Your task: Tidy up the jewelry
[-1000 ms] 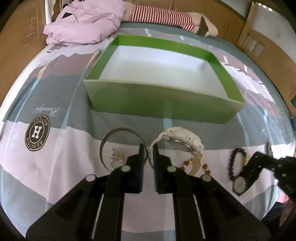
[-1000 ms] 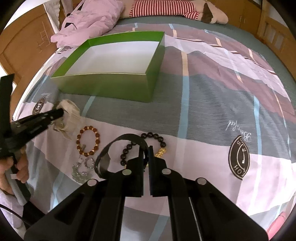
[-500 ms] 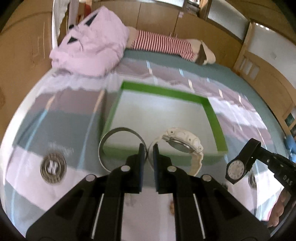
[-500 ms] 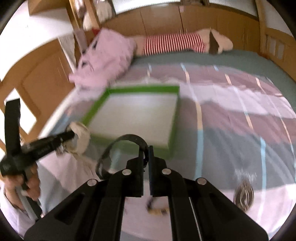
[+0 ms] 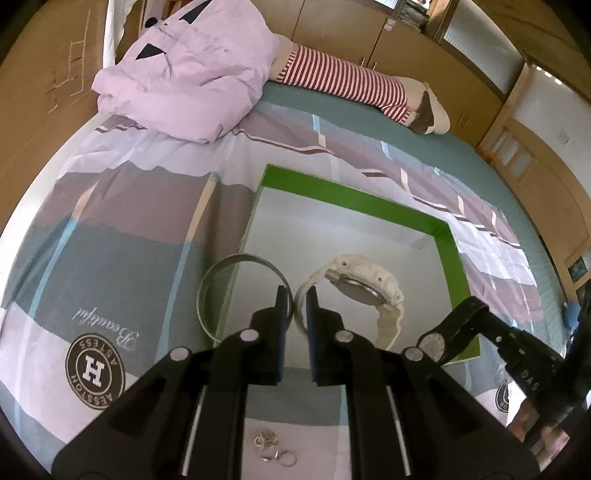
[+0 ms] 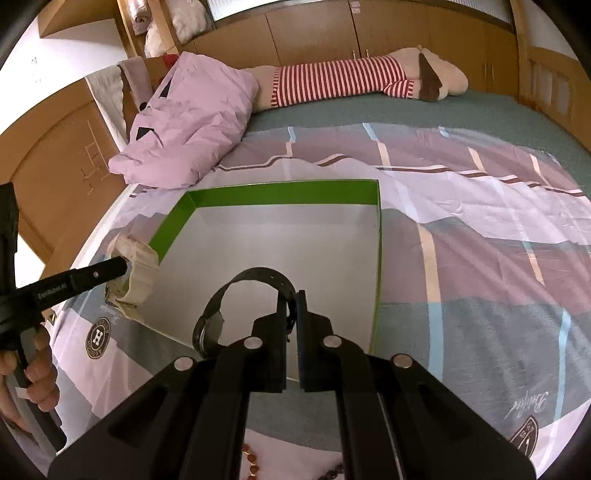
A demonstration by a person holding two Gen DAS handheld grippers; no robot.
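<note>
Both wrist cameras look steeply down and forward along their fingers, close above the green box [image 5: 456,258] [image 6: 258,195] on the bed [image 5: 110,229] [image 6: 480,258]; each frames the other gripper, left [image 6: 122,266], right [image 5: 448,328].

The open green cardboard box [image 6: 273,192] sits on the bed [image 6: 480,258]. At its eleven o'clock lies the crumpled pink quilt [image 6: 192,122]; at one o'clock, the striped plush toy [image 6: 340,79].

Wooden wardrobes [image 6: 388,33] behind a bed [image 6: 480,206], daylight-lit.
</note>
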